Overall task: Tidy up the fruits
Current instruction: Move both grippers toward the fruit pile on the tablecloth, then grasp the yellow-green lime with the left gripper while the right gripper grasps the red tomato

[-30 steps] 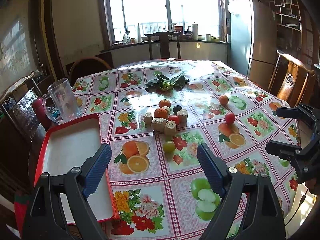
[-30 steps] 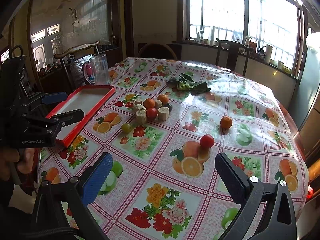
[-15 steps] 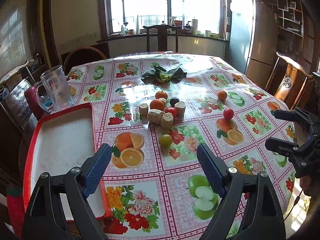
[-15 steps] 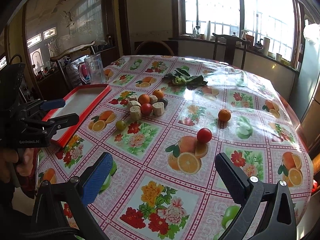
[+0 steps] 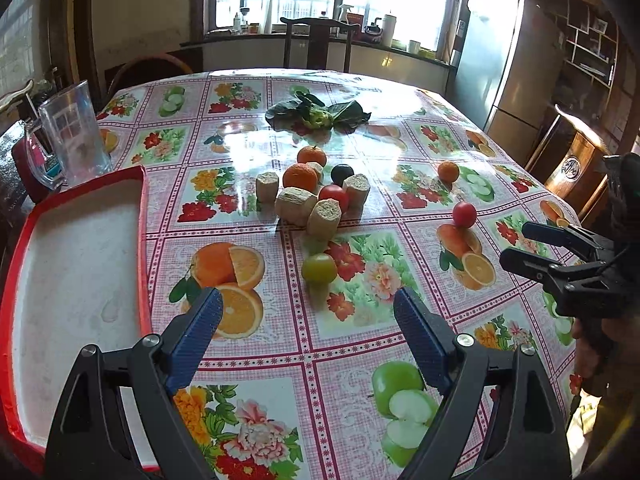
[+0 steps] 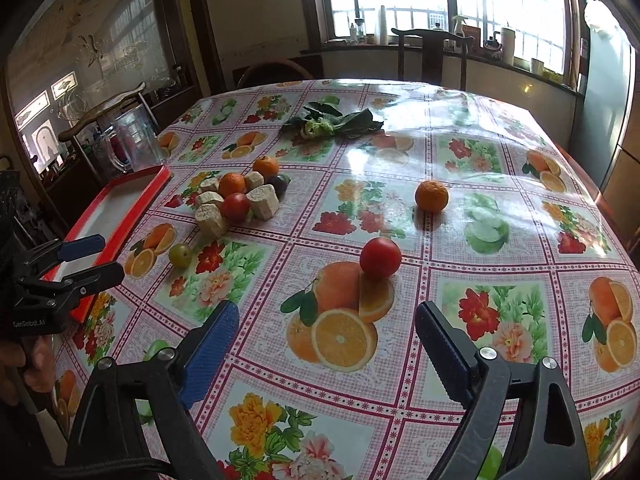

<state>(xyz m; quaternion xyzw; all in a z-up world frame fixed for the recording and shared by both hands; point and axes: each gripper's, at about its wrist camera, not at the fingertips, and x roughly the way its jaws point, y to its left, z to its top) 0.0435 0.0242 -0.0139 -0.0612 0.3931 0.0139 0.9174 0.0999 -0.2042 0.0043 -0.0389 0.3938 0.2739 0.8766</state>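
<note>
A green fruit (image 5: 319, 268) lies on the patterned tablecloth, just ahead of my open, empty left gripper (image 5: 308, 312). Behind it is a cluster of two oranges (image 5: 300, 176), a red fruit (image 5: 334, 196), a dark fruit (image 5: 342, 173) and several beige chunks (image 5: 295, 205). A lone red fruit (image 6: 380, 258) lies ahead of my open, empty right gripper (image 6: 326, 328), with a lone orange (image 6: 431, 196) beyond it. A red-rimmed white tray (image 5: 141, 216) sits at the table's left.
A clear plastic jug (image 5: 72, 132) stands behind the tray. Leafy greens (image 5: 318, 114) lie at the table's far middle. Wooden chairs (image 5: 316, 42) stand around the table; a fridge (image 5: 496, 64) is at the back right.
Both grippers have moved forward and lower over the table. The green fruit and the lone red fruit are now closer to the fingers. Nothing was grasped.
</note>
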